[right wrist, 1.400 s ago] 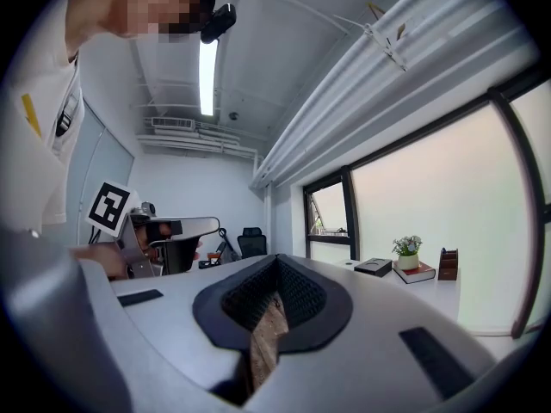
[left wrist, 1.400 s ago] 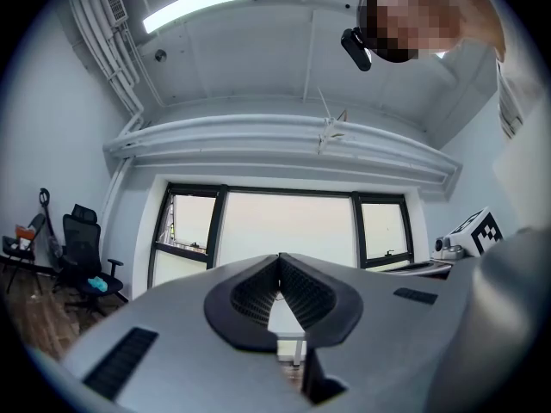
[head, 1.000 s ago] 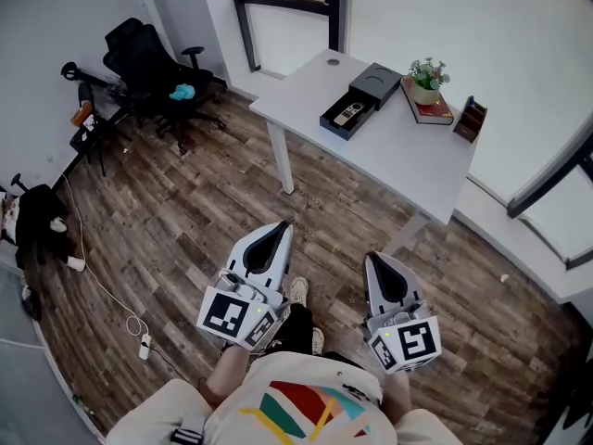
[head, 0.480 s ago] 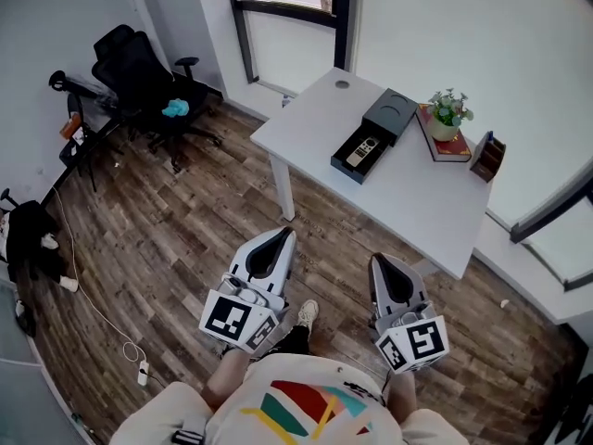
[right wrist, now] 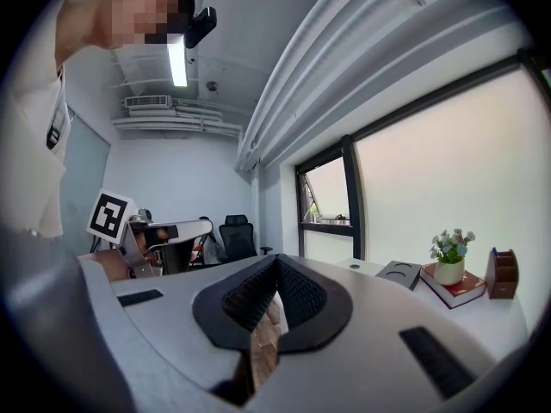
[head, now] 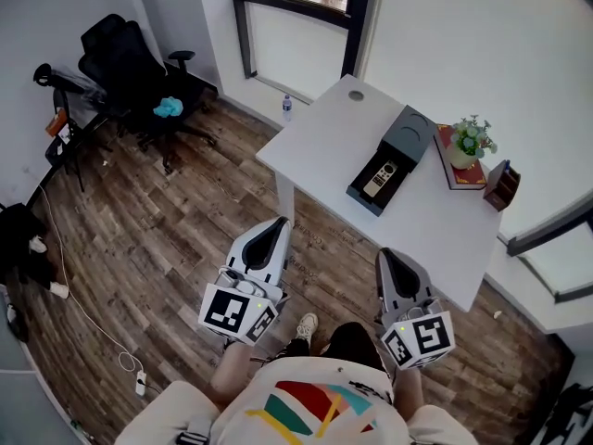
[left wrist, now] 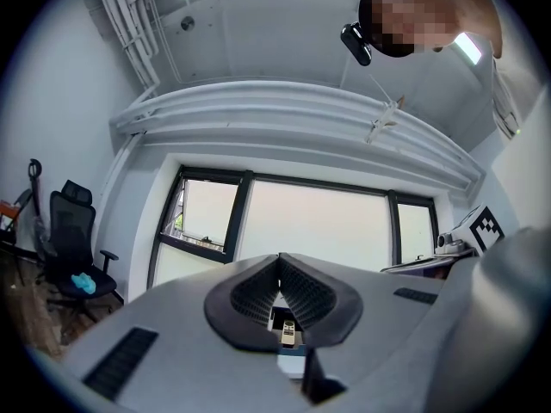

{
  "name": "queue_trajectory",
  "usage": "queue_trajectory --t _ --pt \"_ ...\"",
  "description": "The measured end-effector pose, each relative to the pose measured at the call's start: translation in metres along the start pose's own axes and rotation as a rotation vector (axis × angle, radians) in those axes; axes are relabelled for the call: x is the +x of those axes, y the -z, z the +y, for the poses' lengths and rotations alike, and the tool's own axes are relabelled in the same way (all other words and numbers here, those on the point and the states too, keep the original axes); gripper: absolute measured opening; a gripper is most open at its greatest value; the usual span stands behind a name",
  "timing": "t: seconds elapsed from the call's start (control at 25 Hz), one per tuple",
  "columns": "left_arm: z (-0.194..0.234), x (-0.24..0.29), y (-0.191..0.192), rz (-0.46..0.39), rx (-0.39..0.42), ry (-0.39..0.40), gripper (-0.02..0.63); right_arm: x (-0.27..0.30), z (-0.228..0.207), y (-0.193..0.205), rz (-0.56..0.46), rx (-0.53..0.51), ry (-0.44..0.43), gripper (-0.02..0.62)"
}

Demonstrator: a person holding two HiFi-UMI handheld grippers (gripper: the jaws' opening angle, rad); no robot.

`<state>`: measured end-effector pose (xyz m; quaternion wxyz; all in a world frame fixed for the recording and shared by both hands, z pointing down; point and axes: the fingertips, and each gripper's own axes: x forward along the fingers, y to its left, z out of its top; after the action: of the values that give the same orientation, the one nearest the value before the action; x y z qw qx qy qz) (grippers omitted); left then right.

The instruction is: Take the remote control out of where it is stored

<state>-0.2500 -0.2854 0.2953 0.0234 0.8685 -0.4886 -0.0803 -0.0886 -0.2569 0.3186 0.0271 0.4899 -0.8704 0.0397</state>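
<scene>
Walked closer: white table (head: 324,142) carrying remote control (head: 381,176) in its open box (head: 410,133) now nearer, right of centre; left gripper (head: 274,224) and right gripper (head: 385,254) closed, empty, well short.

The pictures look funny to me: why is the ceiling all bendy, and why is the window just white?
Left gripper view: the wide lens bends the ceiling pipes into arcs and darkens the corners; the window is washed out white by daylight. Right gripper view: same bending, pale window, glowing ceiling lamp. Head view: sharp, evenly lit, the table barely warped.
</scene>
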Motion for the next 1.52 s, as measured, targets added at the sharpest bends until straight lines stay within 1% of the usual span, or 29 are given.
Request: queue_trajectory --t 0.2,0.32,0.44,0.56,0.72,1.0,1.16,1.4,1.52 --pt "0.015 0.024 0.011 0.035 -0.002 0.001 0.011 0.030 -0.010 0.000 -0.003 0.016 -0.004 0.002" --pt "0.016 0.041 0.017 0.060 -0.001 0.016 0.011 0.044 -0.018 -0.002 -0.006 0.019 -0.007 0.002" --pt "0.012 0.064 0.019 0.068 0.008 0.032 0.011 0.055 -0.037 -0.002 -0.011 0.031 0.003 0.001" --pt "0.003 0.094 0.028 0.087 0.011 0.046 0.011 0.064 -0.062 0.000 -0.013 0.033 0.005 0.002" --pt "-0.018 0.143 0.049 0.133 0.020 0.076 0.011 0.075 -0.109 0.004 -0.008 0.016 0.021 0.002" --pt "-0.050 0.240 0.076 0.189 0.021 0.143 0.011 0.097 -0.190 0.008 -0.011 0.048 0.032 0.002" --pt "-0.067 0.292 0.104 0.264 0.020 0.158 0.011 0.101 -0.235 0.015 -0.003 0.096 0.040 0.002" --pt "-0.079 0.335 0.121 0.319 0.036 0.173 0.011 0.109 -0.281 0.020 0.004 0.122 0.057 0.002" --pt "-0.078 0.351 0.132 0.374 0.051 0.187 0.011 0.112 -0.295 0.022 0.012 0.128 0.074 0.002"
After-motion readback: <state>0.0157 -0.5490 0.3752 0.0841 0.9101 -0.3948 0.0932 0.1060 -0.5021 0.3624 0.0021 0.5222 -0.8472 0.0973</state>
